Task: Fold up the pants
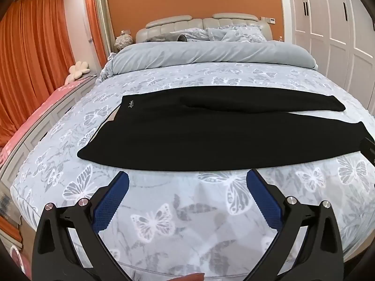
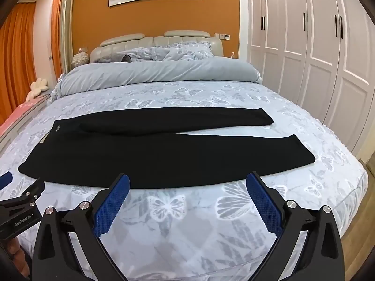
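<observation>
Left gripper (image 1: 187, 180) and right gripper (image 2: 187, 182) spread wide, empty, just short of pants' near edge; black pants (image 2: 145, 154) flat across bed (image 2: 234, 210), legs apart; likely soft, limp, light; pinch waistband corner and hem.

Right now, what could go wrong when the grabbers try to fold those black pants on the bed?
The pants lie on a loose butterfly sheet, so a low pinch might grab sheet too. The two legs are spread apart, so folding could leave them crooked. Both the left gripper and right gripper are open and hold nothing, so a shallow pinch may slip.
</observation>
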